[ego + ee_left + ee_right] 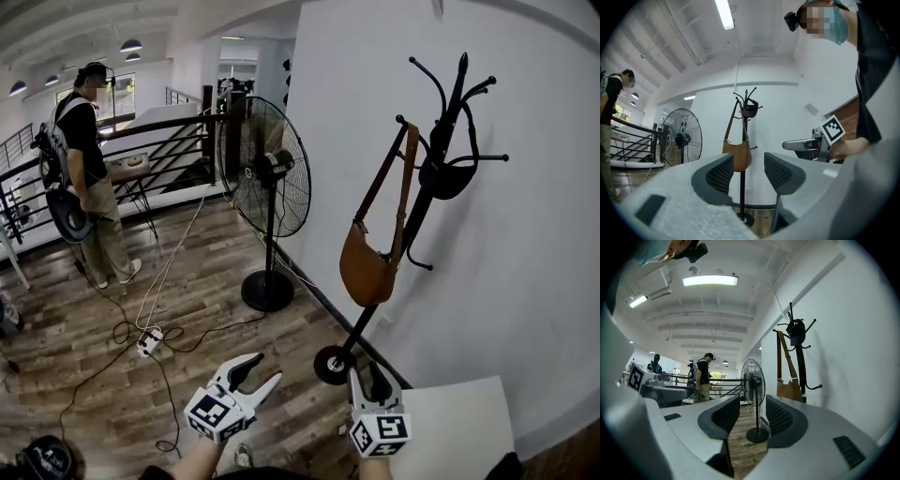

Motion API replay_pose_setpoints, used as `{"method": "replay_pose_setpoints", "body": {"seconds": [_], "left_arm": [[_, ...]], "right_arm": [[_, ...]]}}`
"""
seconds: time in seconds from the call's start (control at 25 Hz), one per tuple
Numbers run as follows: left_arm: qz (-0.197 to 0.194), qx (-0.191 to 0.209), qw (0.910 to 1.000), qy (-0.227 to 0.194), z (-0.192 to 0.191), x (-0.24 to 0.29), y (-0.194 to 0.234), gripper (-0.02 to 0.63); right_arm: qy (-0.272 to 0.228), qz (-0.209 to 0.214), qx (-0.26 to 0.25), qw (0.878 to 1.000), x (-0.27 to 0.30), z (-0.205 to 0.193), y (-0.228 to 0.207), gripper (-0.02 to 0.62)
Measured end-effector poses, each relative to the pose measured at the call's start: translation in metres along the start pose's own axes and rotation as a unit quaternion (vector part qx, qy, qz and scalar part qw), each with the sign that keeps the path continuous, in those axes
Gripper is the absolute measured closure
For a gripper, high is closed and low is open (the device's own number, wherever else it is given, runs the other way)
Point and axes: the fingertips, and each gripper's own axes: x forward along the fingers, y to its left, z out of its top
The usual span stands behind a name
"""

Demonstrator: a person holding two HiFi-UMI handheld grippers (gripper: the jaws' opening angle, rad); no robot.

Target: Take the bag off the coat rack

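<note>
- Head view: bag (367,267) hangs by its strap from an upper hook of the rack (427,202), against the wall. Strap and bag run one long line, top to bottom along the pole.
- Both grippers sit low in the frame, well apart from the bag, which lies ahead and above them. Left gripper (258,373) has its jaws spread and empty. Right gripper (367,382) is also open with nothing in it.
- The right one sits just under the rack base, so it is probably the nearer. The wide lens makes depth hard to judge.
- Left gripper view: jaws apart and nothing between the pads. The bag (738,157) shows far off in the gap, straight ahead and slightly up, so this gripper is already lined up on it.
- Right gripper view: jaws apart and empty. They point at the fan (754,378), and the bag (790,390) lies to the right of the gap and higher.
- Judgement: the strap must lift up off the hook, so reach forward and up.
</note>
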Motion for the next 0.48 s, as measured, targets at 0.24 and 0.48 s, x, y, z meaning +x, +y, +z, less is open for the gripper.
{"method": "replay_pose_setpoints", "body": {"seconds": [0.24, 0.48], "left_arm": [[-0.035, -0.008, 0.9993, 0.004, -0.002, 0.023, 0.046, 0.408], [-0.055, -0.014, 0.9984, 0.008, -0.006, 0.036, 0.088, 0.408]], "right_arm": [[0.006, -0.043, 0.002, 0.999, 0.039, 0.001, 0.0, 0.437], [0.008, -0.077, 0.005, 0.997, 0.067, -0.003, 0.007, 0.437]]}}
